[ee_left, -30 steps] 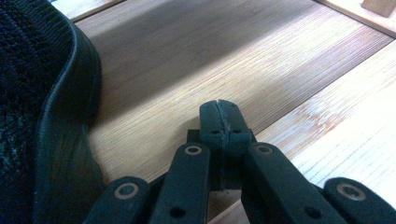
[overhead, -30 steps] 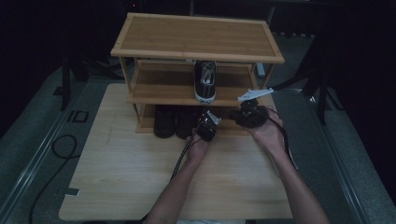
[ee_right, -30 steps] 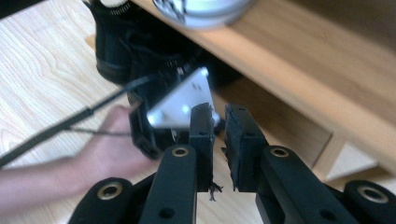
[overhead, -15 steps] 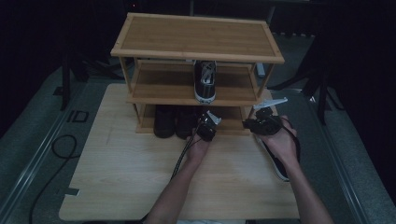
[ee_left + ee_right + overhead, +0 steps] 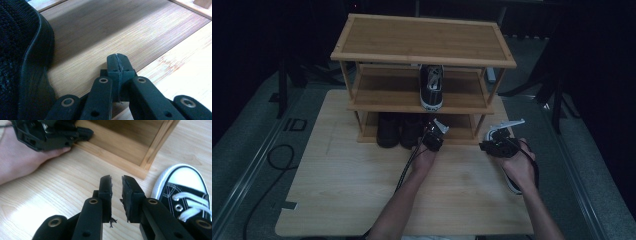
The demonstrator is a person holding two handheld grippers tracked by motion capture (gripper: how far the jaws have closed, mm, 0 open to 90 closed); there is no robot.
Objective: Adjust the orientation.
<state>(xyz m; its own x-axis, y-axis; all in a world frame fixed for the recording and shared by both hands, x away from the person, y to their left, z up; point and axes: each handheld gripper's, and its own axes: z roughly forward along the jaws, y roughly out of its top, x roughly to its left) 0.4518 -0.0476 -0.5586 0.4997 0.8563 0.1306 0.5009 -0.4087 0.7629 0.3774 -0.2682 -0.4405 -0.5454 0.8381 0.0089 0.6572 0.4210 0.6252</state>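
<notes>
Right gripper view: right gripper (image 5: 116,185) jaws narrowly apart, empty, rack post (image 5: 160,141) before sneaker (image 5: 183,191).

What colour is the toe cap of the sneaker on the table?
White, on the black sneaker; clearest in the right gripper view.

The shoe rack (image 5: 422,45) is honey-brown bamboo with a fine straight grain. The table (image 5: 337,190) is pale blond wood. On the middle shelf a black sneaker (image 5: 432,85) has white laces and a white toe. At the right another black sneaker (image 5: 182,192) shows a white toe cap, white laces and silver eyelets. Two plain black shoes (image 5: 399,131) sit on the bottom shelf. Both grippers are black.
</notes>
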